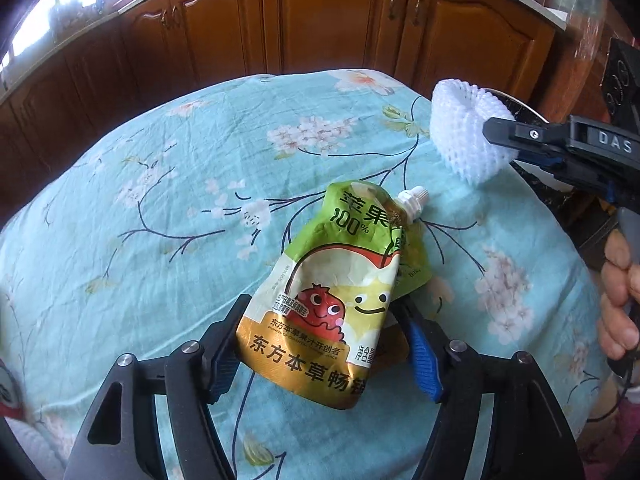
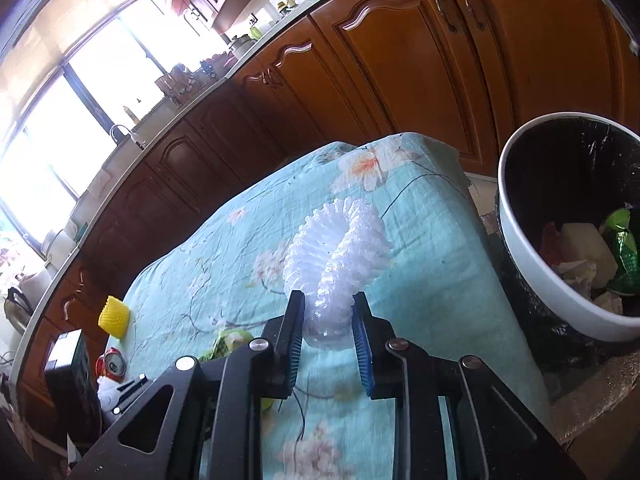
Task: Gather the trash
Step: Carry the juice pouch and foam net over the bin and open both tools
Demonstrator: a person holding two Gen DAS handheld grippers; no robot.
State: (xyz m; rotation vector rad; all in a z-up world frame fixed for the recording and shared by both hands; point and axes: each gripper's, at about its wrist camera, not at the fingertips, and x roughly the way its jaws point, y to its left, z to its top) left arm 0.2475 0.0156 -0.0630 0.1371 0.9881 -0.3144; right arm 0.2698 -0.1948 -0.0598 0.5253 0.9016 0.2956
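Note:
A green and gold juice pouch with a white spout lies on the floral tablecloth. Its lower half sits between the fingers of my left gripper, and both pads press on its edges. A white foam net sleeve is pinched at its lower end by my right gripper, which holds it up over the cloth. From the left wrist camera the foam net hangs near the table's far right edge, with the right gripper shut on it and a hand on its handle.
A white bin with a black liner and trash inside stands off the table's right edge. A yellow foam net, a red can and a black box sit at the table's left end. Wooden cabinets line the wall behind.

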